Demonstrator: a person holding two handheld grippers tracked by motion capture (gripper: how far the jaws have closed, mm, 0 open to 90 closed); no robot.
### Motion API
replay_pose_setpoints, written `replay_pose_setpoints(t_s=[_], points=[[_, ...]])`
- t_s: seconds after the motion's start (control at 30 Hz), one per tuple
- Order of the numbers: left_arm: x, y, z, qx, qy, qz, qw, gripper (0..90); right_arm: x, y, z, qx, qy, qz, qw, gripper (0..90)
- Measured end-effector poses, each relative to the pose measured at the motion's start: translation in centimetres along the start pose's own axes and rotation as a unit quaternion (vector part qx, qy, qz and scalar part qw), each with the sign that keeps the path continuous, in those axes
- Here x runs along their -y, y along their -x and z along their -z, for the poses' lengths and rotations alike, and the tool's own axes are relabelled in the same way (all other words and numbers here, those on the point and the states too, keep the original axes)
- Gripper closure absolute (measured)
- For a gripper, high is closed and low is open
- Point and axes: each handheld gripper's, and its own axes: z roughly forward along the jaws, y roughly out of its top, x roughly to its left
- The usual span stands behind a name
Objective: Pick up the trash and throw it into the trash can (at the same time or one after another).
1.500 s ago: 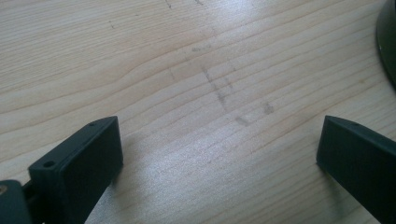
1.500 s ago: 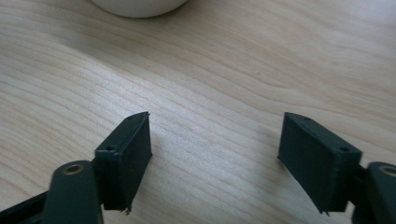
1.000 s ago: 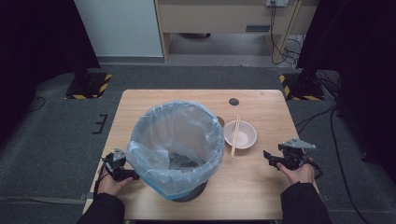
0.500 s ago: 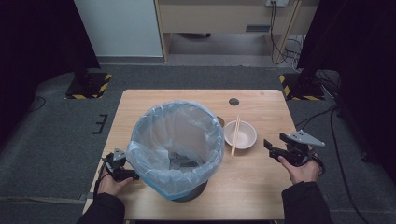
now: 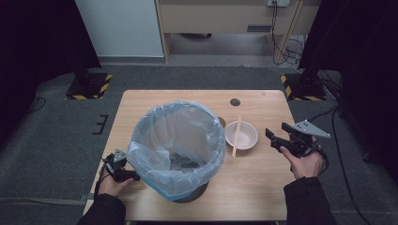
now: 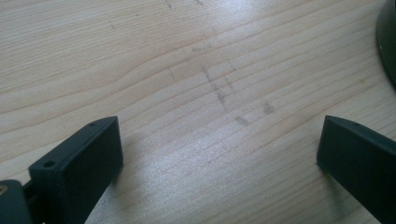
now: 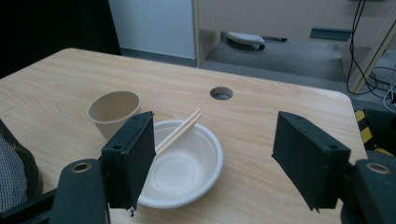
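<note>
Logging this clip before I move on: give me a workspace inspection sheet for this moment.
Surface: wooden table, faint marks, round hole.
Job's things: white bowl with chopsticks across it; paper cup beside it.
Clutter: lined bin, dark scraps inside.
Grippers: left claw open, low beside the bin; right claw open, empty, facing the bowl.
Cables: one trails from each claw; more by the desk.
Surroundings: grey carpet, striped stand bases.

Your high view looks forward and steeply down from above your side, taking in the whole table (image 5: 263,187) from well off. Your left gripper view sits very close over bare wood, angled down; the dark edge at its right is probably the bin base. Your right gripper view looks low across the tabletop toward the bowl (image 7: 180,165), which the high view shares.
</note>
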Motion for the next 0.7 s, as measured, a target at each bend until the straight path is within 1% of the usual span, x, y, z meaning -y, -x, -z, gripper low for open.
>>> replay_pose_setpoints(t_s=[0.1,0.2,0.4,0.47,0.6,0.67,0.7], points=[[0.0,0.0,0.0,0.000,0.000,0.000,1.0000,0.0,-0.4,-0.2,-0.2,-0.001,0.000,0.003,1.0000,29.6],[0.0,0.0,0.0,0.000,0.000,0.000,1.0000,0.0,-1.3,-0.7,-0.8,0.001,0.001,0.013,0.9999,29.8],[0.0,0.0,0.0,-0.001,0.001,0.001,1.0000,0.0,-2.3,-1.5,-1.8,-0.003,-0.002,0.030,0.9995,29.7],[0.0,0.0,0.0,-0.002,0.001,0.001,1.0000,0.0,-2.5,-1.6,-2.2,-0.009,0.001,0.025,0.9997,29.6],[0.0,0.0,0.0,-0.001,0.001,0.000,1.0000,0.0,-2.6,-1.7,-3.0,-0.008,0.001,0.020,0.9998,29.9],[0.0,0.0,0.0,-0.001,0.001,0.000,1.0000,0.0,-2.6,-1.7,-3.2,-0.007,0.002,0.023,0.9997,30.5],[0.0,0.0,0.0,-0.001,0.001,0.000,1.0000,0.0,-2.5,-2.0,-3.7,-0.009,0.001,0.024,0.9997,31.5]])
